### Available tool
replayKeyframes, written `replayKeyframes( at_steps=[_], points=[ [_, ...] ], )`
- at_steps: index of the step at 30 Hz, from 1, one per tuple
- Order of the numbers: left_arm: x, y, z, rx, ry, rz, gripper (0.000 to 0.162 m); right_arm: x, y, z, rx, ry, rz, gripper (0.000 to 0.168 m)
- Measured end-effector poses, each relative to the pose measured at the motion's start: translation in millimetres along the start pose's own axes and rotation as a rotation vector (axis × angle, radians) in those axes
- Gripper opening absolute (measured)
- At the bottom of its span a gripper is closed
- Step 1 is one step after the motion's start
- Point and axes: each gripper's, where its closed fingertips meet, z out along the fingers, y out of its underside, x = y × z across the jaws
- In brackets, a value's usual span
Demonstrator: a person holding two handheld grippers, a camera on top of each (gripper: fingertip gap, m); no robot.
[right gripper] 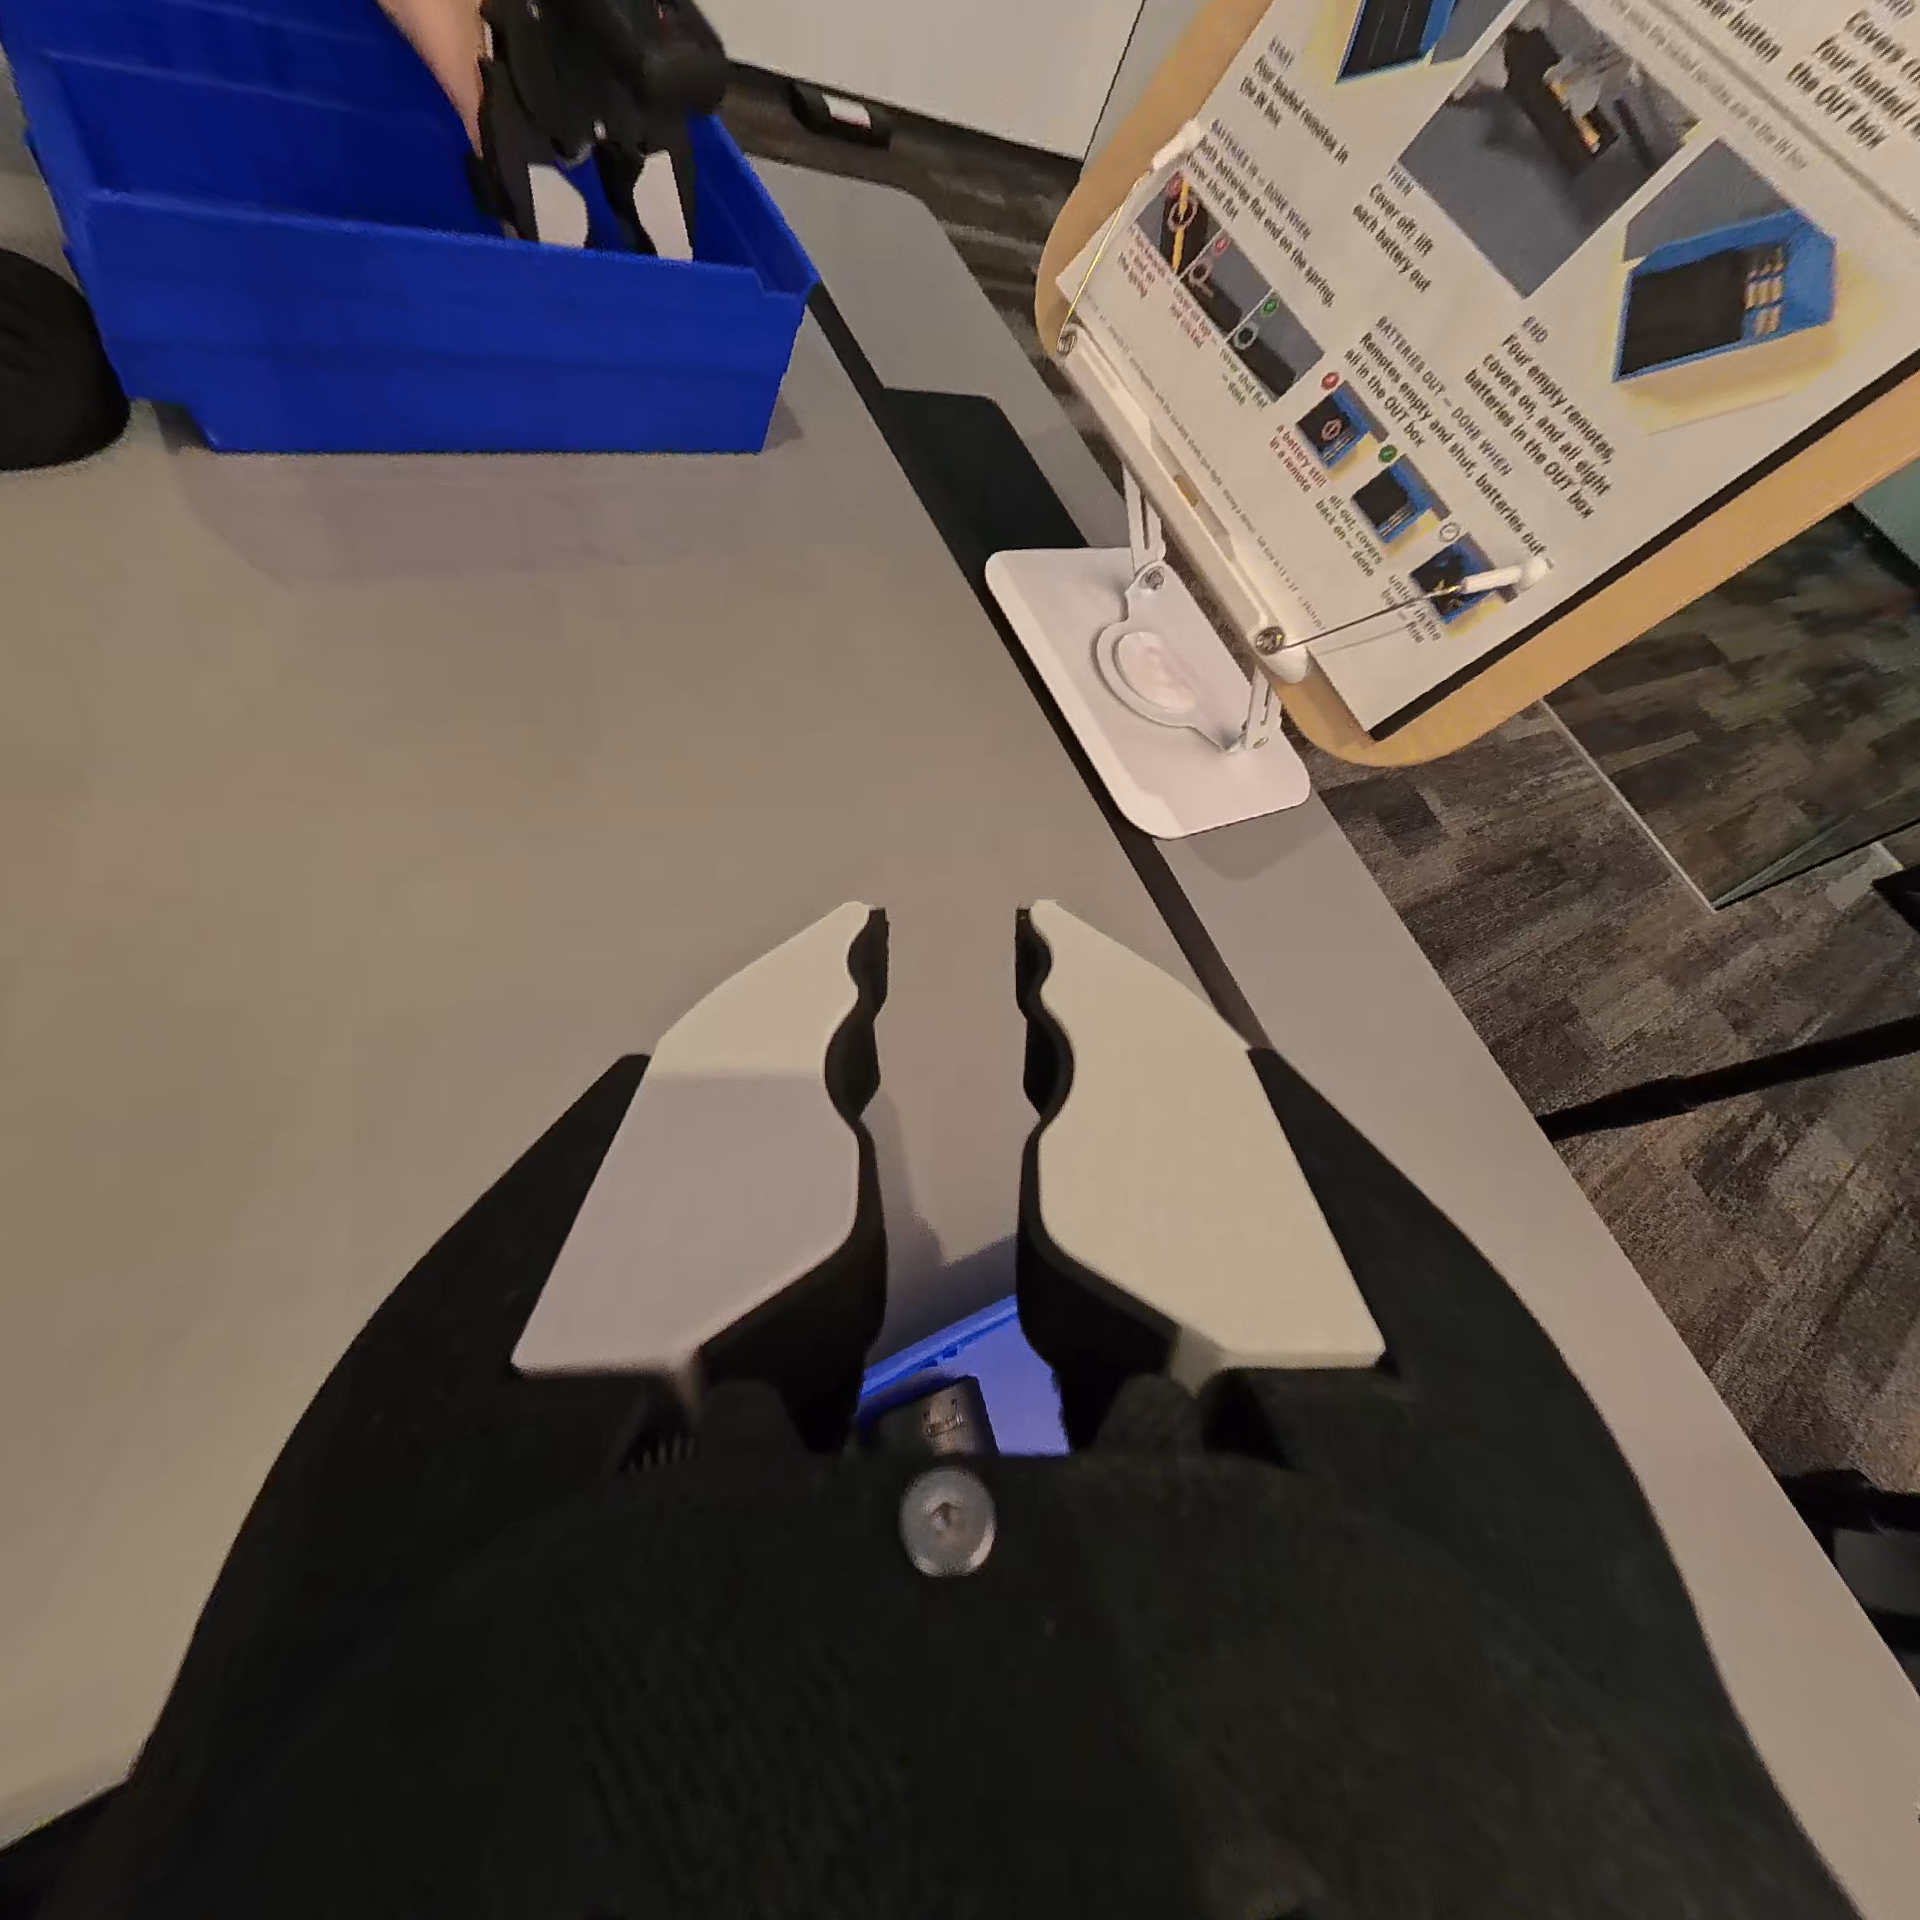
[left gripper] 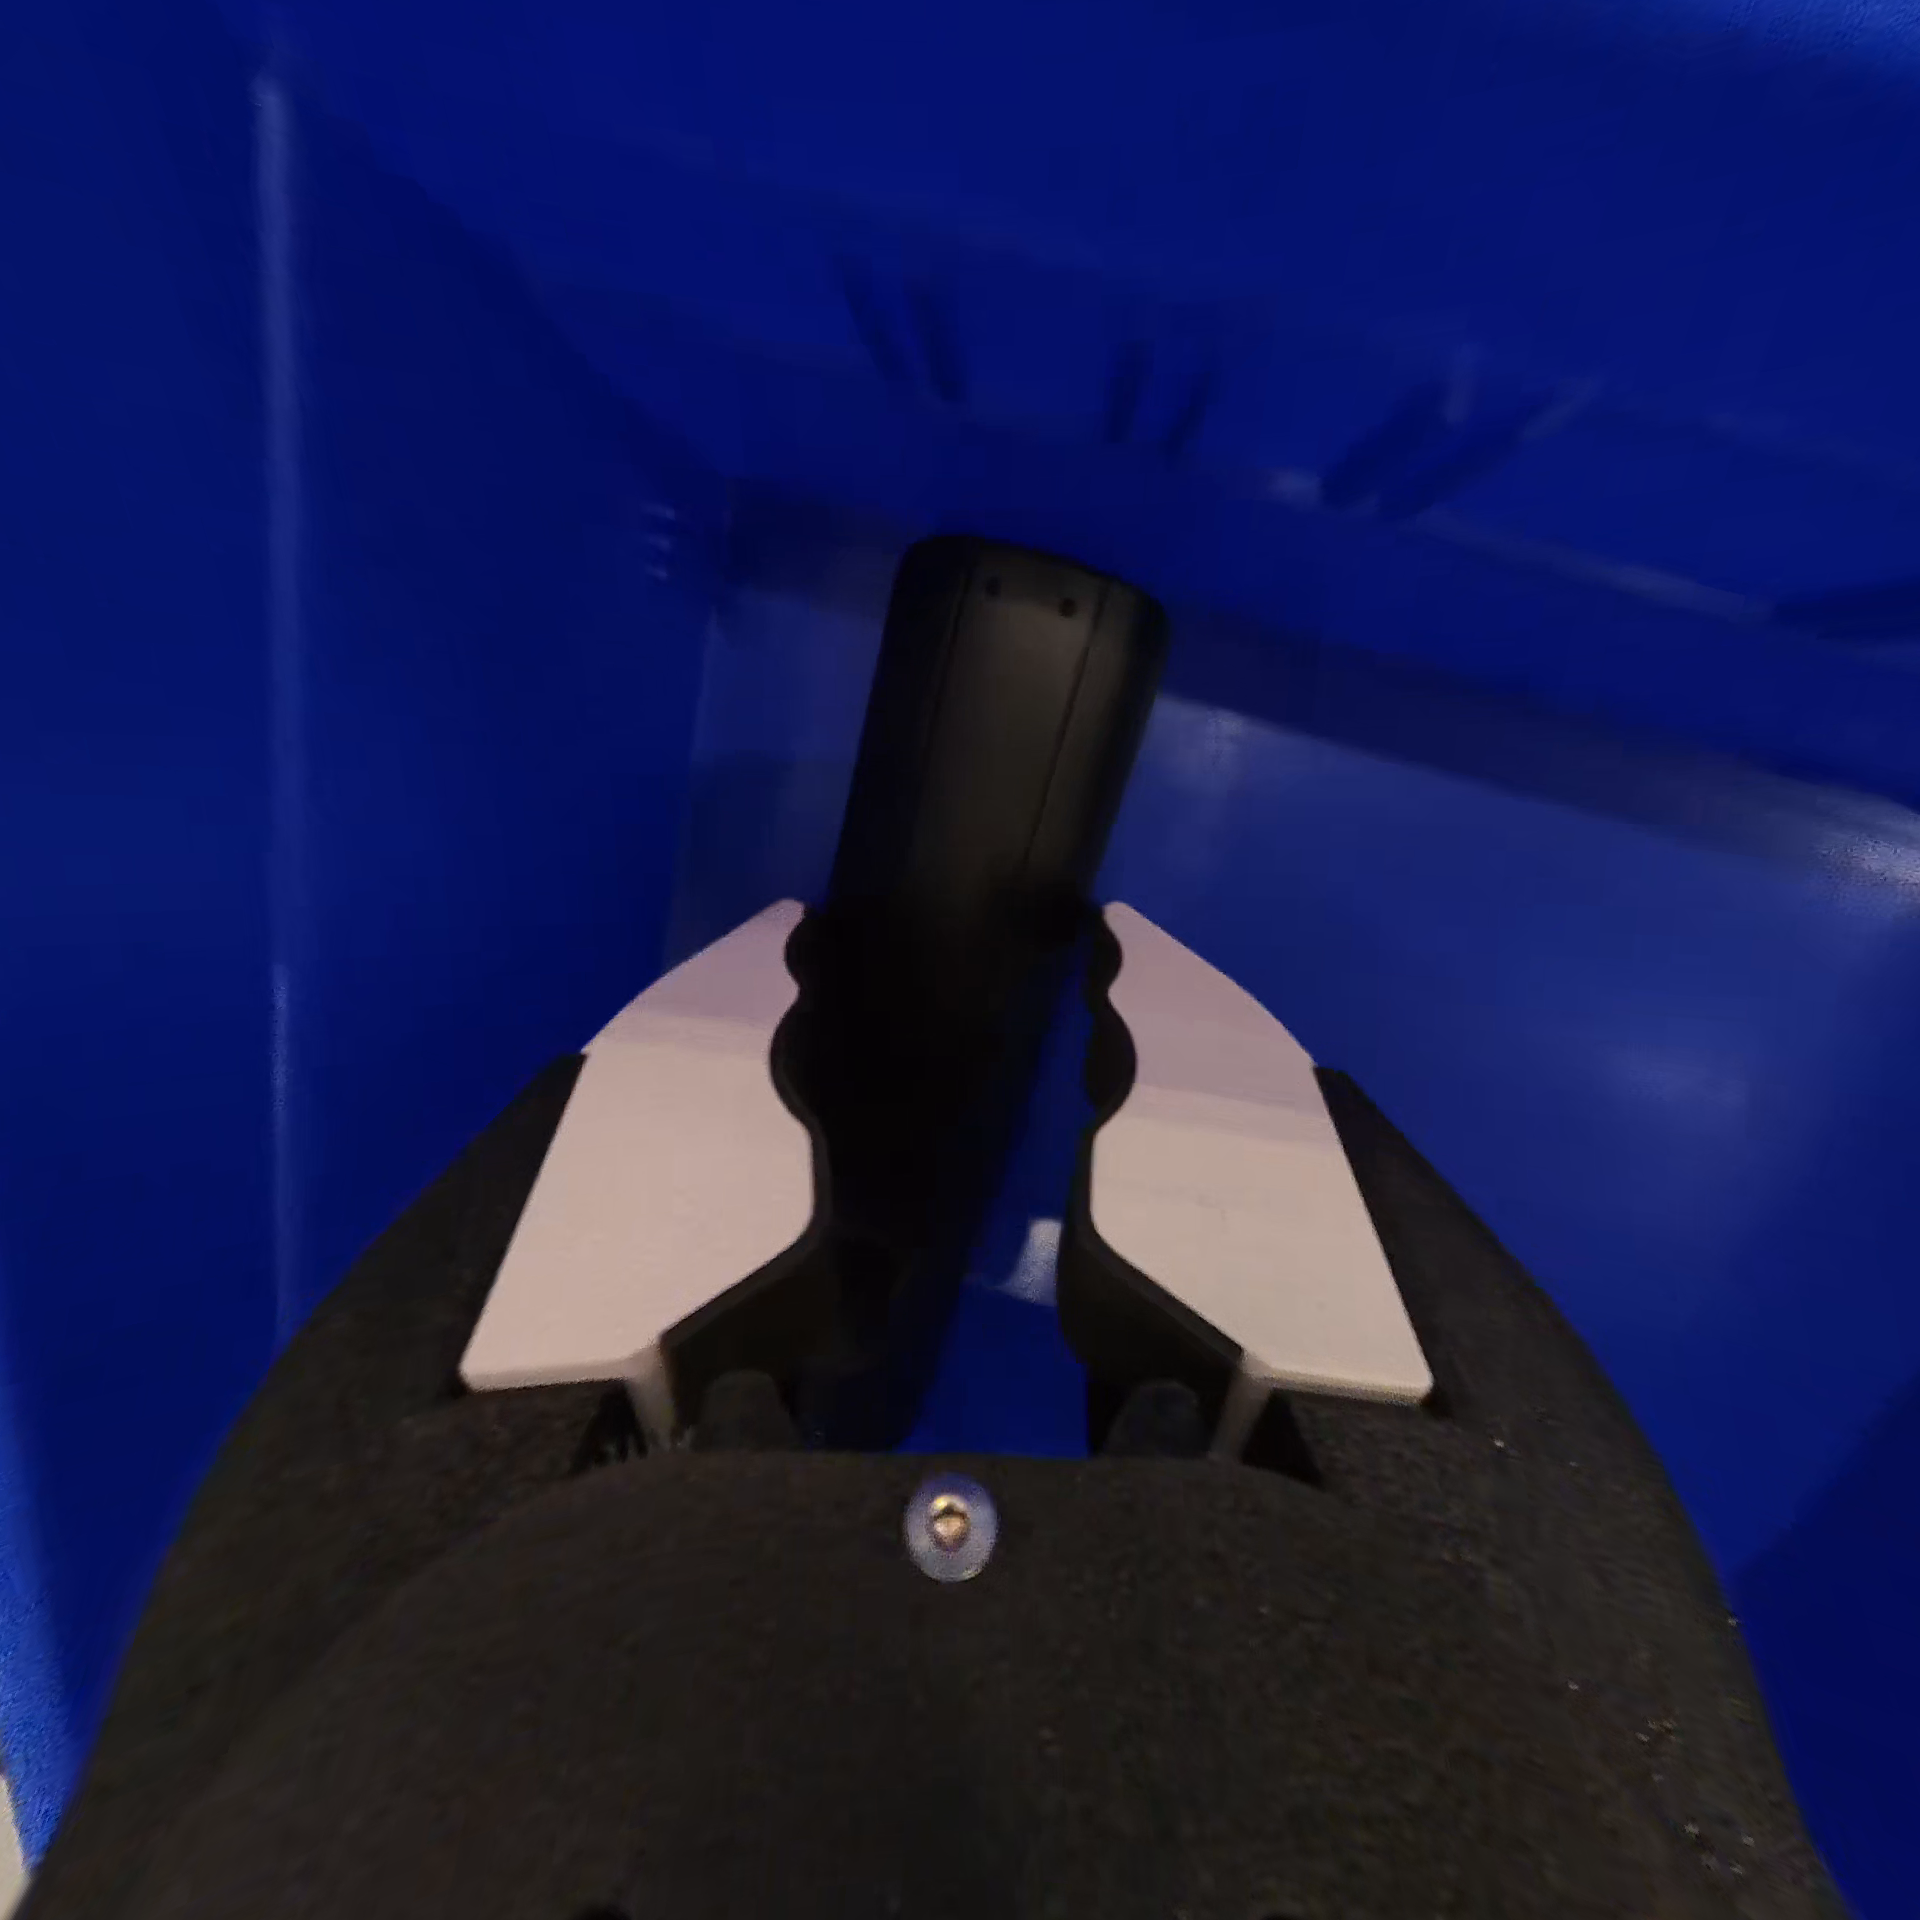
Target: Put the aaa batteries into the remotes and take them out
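In the left wrist view my left gripper (left gripper: 953,920) is down inside a blue bin (left gripper: 1455,935). It is shut on a black remote (left gripper: 1018,748), which runs lengthwise between the fingers and sticks out ahead toward the bin's far wall. In the right wrist view my right gripper (right gripper: 953,920) is open by a narrow gap and empty, held above the grey table (right gripper: 416,727). The left gripper also shows far off in the right wrist view (right gripper: 592,197), reaching into the blue bin (right gripper: 436,332) at the back left. No batteries are in view.
A second blue bin's edge (right gripper: 956,1351) with a dark object in it shows under my right gripper. A white stand (right gripper: 1143,686) holding an instruction board (right gripper: 1507,312) sits at the table's right edge. Carpeted floor lies beyond the edge.
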Motion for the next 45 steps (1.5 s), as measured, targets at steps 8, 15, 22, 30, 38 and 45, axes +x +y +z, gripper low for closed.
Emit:
replayKeyframes(
  at_steps=[8,15,22,30,38,45],
  points=[
    [-5,6,-6,0.019,-0.066,-0.059,0.048,-9,7,15,-0.027,-0.058,-0.005,0.025],
    [-2,-20,-56,0.207,-0.13,-0.106,0.047,-27,1,38,-0.022,-0.125,0.002,0.025],
    [16,-64,-135,0.589,-0.177,-0.162,0.042,-64,-13,79,-0.026,-0.23,0.035,0.025],
    [55,-113,-164,0.685,-0.2,-0.087,0.038,-122,-44,111,0.024,-0.366,0.076,0.025],
    [67,-129,-149,0.762,-0.159,-0.116,0.0,-115,-120,180,0.239,-0.377,0.406,0.03],
    [65,-108,-125,0.721,-0.171,-0.176,0.015,-82,-84,204,0.153,-0.31,0.486,0.031]
  ],
)
